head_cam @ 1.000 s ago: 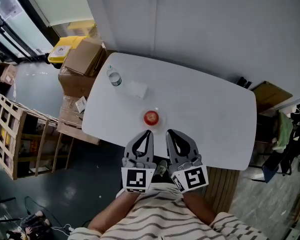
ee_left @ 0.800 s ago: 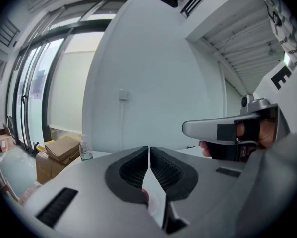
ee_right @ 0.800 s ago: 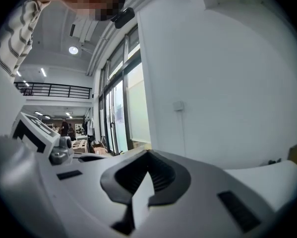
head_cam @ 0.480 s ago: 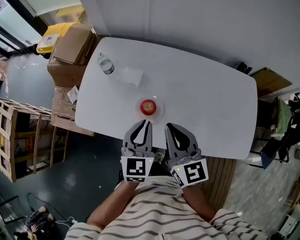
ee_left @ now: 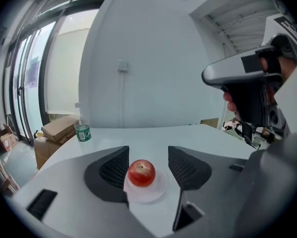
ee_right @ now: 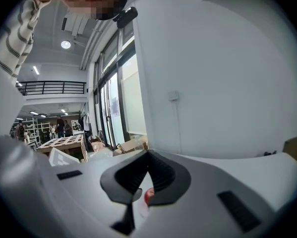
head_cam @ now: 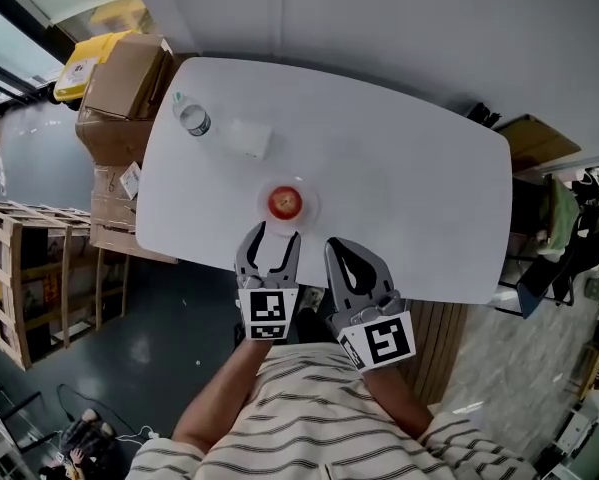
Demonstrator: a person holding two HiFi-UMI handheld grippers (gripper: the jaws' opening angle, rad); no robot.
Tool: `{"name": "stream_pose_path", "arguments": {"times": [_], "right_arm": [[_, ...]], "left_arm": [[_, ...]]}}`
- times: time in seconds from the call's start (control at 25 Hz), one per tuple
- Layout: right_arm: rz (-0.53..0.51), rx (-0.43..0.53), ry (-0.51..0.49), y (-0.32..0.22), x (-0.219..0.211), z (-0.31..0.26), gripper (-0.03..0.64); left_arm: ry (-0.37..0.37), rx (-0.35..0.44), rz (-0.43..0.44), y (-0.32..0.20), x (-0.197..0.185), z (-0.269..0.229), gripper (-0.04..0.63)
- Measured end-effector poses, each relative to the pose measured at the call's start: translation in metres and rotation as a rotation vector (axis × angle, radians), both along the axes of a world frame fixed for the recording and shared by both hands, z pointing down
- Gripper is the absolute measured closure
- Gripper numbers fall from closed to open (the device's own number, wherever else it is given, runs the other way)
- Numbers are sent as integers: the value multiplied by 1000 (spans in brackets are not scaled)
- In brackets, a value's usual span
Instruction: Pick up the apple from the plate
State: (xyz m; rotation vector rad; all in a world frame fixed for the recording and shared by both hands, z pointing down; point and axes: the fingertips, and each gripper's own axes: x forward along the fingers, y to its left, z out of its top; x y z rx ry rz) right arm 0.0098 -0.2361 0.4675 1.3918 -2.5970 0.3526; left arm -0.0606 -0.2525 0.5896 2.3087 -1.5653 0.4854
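Observation:
A red apple (head_cam: 284, 202) sits on a small white plate (head_cam: 305, 208) near the front edge of the white table (head_cam: 409, 188). My left gripper (head_cam: 275, 235) points at it from just short of the plate, and its jaws are opening. The apple lies ahead of the fingertips, not between them. In the left gripper view the apple (ee_left: 141, 173) and plate (ee_left: 148, 195) show framed by the spread jaws of the left gripper (ee_left: 148, 156). My right gripper (head_cam: 332, 246) stays shut and empty beside it, to the right. Past the closed right gripper (ee_right: 148, 155) a sliver of the apple (ee_right: 148, 196) shows.
A water bottle (head_cam: 192, 118) and a small white box (head_cam: 249, 138) stand at the table's far left. Cardboard boxes (head_cam: 119, 78), a yellow bin (head_cam: 84, 63) and wooden crates (head_cam: 19, 268) lie on the floor to the left. A wall runs behind the table.
The left gripper's jaws have opened from shut, and it has come down and forward toward the apple. The right gripper stays shut and has sunk a little.

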Motion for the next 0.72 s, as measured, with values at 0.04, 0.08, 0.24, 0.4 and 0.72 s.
{"name": "stream_pose_path", "arguments": {"times": [0.04,0.08,0.24,0.4,0.72], "right_arm": [[0,-3,1,0,2,1,604],[0,-6,1,0,4,2,604],[3,-11,-3,-3,6,4,604],[6,-17,-2,-4,10,6,604],[14,-28,2,-7,20,10,604]], "left_arm": [[-1,-7,-2,-1,2,4,354],[-3,-11,-3,-1,5,8,337],[-38,-20,4,-6,8,25,302],[-88,-39,11,-10,8,50,265],[-117,-74,-2,-21,5,87,216]]}}
